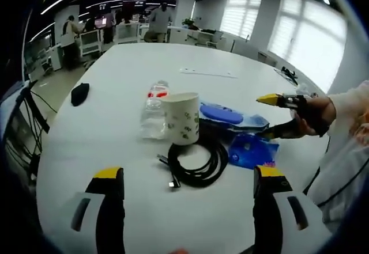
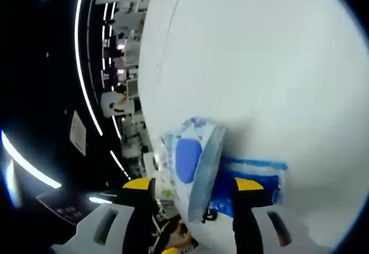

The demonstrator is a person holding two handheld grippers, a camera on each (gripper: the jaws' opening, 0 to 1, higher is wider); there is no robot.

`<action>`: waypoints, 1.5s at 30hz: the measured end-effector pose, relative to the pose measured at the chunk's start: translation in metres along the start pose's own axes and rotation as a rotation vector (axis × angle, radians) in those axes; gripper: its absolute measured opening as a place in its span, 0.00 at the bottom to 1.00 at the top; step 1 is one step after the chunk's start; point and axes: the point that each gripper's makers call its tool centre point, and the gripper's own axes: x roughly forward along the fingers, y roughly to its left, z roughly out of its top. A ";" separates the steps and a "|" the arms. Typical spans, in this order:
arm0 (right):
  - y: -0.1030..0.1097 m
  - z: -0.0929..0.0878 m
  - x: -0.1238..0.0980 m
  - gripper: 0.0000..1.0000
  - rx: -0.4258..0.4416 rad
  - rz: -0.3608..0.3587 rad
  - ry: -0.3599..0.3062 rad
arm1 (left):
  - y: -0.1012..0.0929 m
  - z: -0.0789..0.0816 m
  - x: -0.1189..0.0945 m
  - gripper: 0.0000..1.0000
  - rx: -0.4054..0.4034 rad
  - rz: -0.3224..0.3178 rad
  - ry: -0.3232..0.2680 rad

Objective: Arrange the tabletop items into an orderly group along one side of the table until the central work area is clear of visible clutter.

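**Caller:** White tabletop (image 1: 115,81) is seen bare across its far half, while the clutter is bunched near the person's edge. A paper cup (image 1: 182,117) has been stood upright, touching a clear water bottle (image 1: 154,111) lying behind it, and a black cable (image 1: 198,160) is coiled just in front.

**Analyst:** And the left gripper (image 1: 187,185) is held back, jaws spread wide over bare table, nothing pinched. It looks kept clear so the coil can be approached next.

**Caller:** Attention is drawn to the right gripper (image 1: 275,116), reaching in from the right edge toward the blue wipes pack (image 1: 222,114).

**Analyst:** In the right gripper view that pack (image 2: 196,162) is seen between the yellow-tipped jaws of the right gripper (image 2: 193,188), which are parted around it. Whether it is actually pinched cannot be told; the contact is hidden.

**Caller:** A second blue packet (image 1: 252,150) lies just beside the coil.

**Analyst:** A small black object (image 1: 79,93) is left well apart, far left. That stray probably has to be gathered too.
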 end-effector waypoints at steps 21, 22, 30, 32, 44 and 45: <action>-0.003 0.014 0.007 0.00 0.017 0.017 -0.027 | 0.001 0.005 0.009 0.93 -0.041 -0.010 -0.004; -0.003 0.015 0.006 0.00 0.019 0.017 -0.029 | 0.001 0.006 0.010 0.92 -0.043 -0.006 -0.006; 0.006 0.026 -0.007 0.00 0.000 0.080 -0.057 | -0.012 0.010 0.017 0.90 -0.054 -0.026 -0.021; 0.007 0.029 -0.012 0.00 0.004 0.095 -0.064 | -0.018 0.011 0.022 0.89 -0.060 -0.044 -0.024; 0.009 0.028 -0.049 0.00 -0.021 0.175 -0.054 | -0.053 0.046 0.048 0.78 -0.274 -0.182 -0.158; 0.013 0.026 -0.053 0.00 -0.036 0.205 -0.037 | -0.053 0.045 0.052 0.77 -0.316 -0.184 -0.151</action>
